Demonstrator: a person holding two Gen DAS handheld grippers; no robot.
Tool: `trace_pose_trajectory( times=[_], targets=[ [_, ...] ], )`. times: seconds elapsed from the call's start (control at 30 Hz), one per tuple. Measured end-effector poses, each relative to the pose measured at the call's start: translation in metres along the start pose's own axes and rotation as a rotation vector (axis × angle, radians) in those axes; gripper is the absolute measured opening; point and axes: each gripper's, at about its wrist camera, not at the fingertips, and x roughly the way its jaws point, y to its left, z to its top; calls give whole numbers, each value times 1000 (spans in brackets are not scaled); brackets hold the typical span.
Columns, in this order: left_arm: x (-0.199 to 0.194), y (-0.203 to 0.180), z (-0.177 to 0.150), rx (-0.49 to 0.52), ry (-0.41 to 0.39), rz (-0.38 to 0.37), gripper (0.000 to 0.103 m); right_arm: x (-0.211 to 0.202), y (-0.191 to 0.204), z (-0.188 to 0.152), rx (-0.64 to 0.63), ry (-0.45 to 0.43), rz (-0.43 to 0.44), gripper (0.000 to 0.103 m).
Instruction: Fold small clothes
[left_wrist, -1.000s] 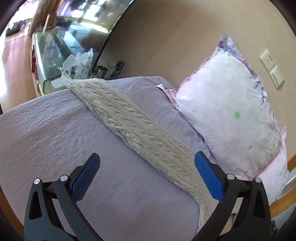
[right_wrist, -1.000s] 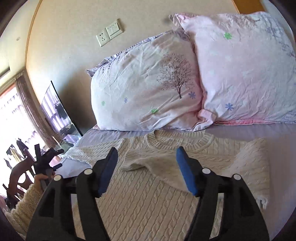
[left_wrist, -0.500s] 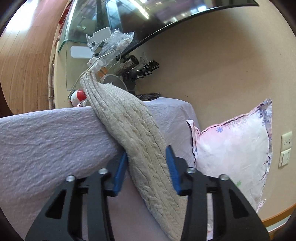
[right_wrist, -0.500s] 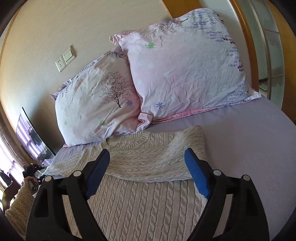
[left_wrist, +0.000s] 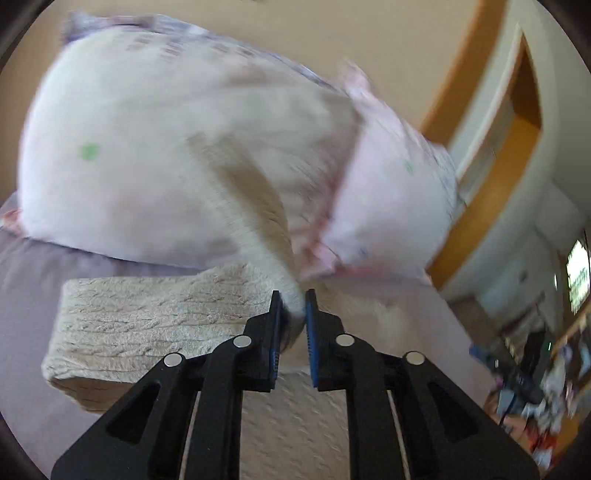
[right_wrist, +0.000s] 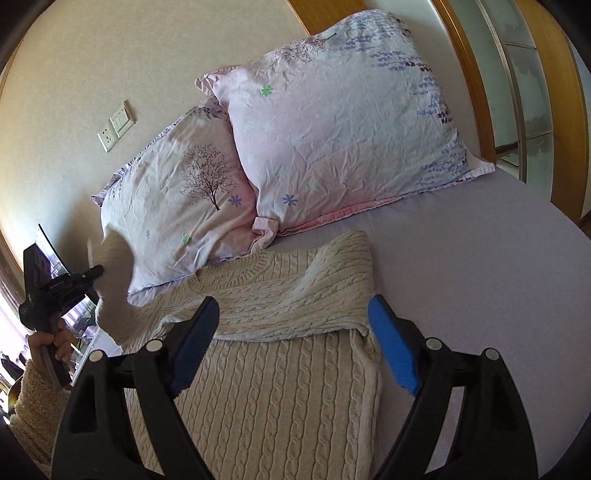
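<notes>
A cream cable-knit sweater (right_wrist: 280, 373) lies flat on the lilac bed sheet (right_wrist: 461, 266), neck toward the pillows. Its right sleeve (right_wrist: 332, 291) is folded across the chest. My left gripper (left_wrist: 293, 312) is shut on the sweater's left sleeve (left_wrist: 255, 221) and holds it lifted above the sweater; the view is blurred by motion. In the right wrist view the left gripper (right_wrist: 55, 291) shows at the far left with the raised sleeve (right_wrist: 114, 284). My right gripper (right_wrist: 291, 339) is open and empty, hovering over the sweater's chest.
Two pale pink pillows (right_wrist: 343, 122) (right_wrist: 177, 206) lean on the beige wall behind the sweater. A wall socket (right_wrist: 116, 127) is above them. A wooden door frame (right_wrist: 561, 110) stands to the right of the bed. A cluttered shelf (left_wrist: 535, 373) stands beyond the bed.
My left gripper shut on the left sleeve and lifted it up and inward over the sweater. My right gripper stayed open and shifted slightly nearer over the chest.
</notes>
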Motion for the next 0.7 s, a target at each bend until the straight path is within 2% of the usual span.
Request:
trace_pose_trajectory(
  times=[0.07,0.1,0.17,0.2,0.23,0.3,0.37,0.4,0.43,0.47,0.57,0.6,0.67,0.7],
  targets=[
    [34,-34,-20,87,113,-8,18,0,-8,-7,24,38,-2,83],
    [39,-37,-28,103,138,9,18,-1,-12,-9,32,56,-1,83],
    [27,-25,-41,91,130,68,23,-6,-21,-18,35,100,-10,83],
    [15,-12,-46,67,115,100,38,-7,-25,-23,30,126,-16,83],
    [-3,6,-54,32,95,144,58,-8,-29,-28,28,147,-19,83],
    [-32,37,-72,-19,85,225,72,-7,-38,-41,44,208,-8,82],
    [-56,66,-96,-71,122,284,73,-3,-46,-53,85,268,22,74],
    [-64,75,-108,-101,142,293,73,0,-48,-59,104,293,41,66],
    [-71,83,-121,-132,162,282,73,2,-50,-65,123,318,59,60],
    [-77,90,-131,-158,178,261,73,5,-51,-71,139,345,73,58],
    [-80,99,-154,-195,206,206,73,0,-48,-83,144,361,106,51],
    [-82,100,-162,-208,210,180,73,-3,-48,-85,156,371,128,44],
    [-97,99,-177,-210,160,142,73,-7,-48,-95,186,394,180,41],
    [-101,99,-182,-228,145,117,73,-11,-49,-100,195,397,200,36]
  ],
)
